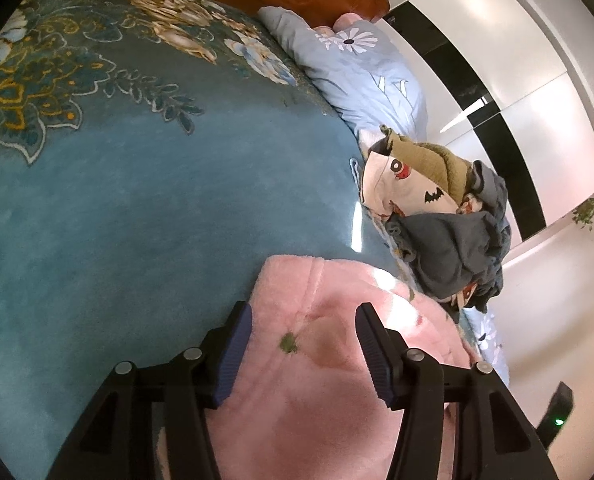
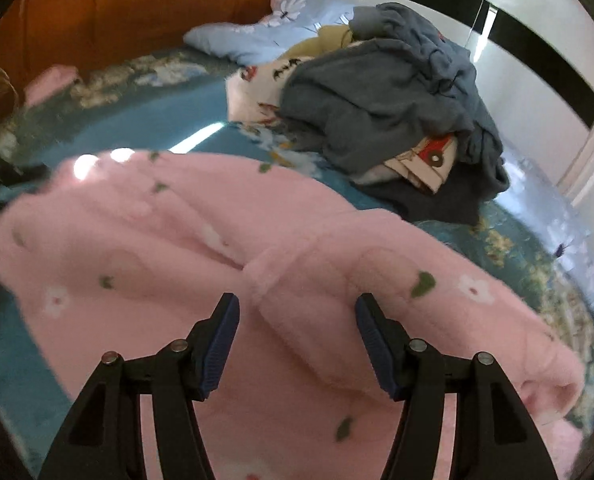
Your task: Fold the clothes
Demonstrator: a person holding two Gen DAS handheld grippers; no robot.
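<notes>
A pink fleece garment [image 1: 297,280] with small white flowers and green leaves lies spread on the blue floral bedspread [image 1: 157,220]. My left gripper [image 1: 303,312] hovers over its edge, open, with pink fabric showing between the fingers but not pinched. In the right wrist view the same garment [image 2: 157,232] fills the foreground, a thick folded band running across it. My right gripper [image 2: 297,302] stands open just above that band, holding nothing. This view is motion-blurred.
A heap of unfolded clothes [image 1: 437,208] [image 2: 377,92], grey-blue, olive and cartoon-printed cream, lies beyond the garment. A pale blue daisy quilt [image 1: 357,72] lies by the orange headboard [image 2: 137,8]. A small pink item [image 2: 51,78] rests near the headboard. White wardrobe doors [image 1: 517,60] stand past the bed.
</notes>
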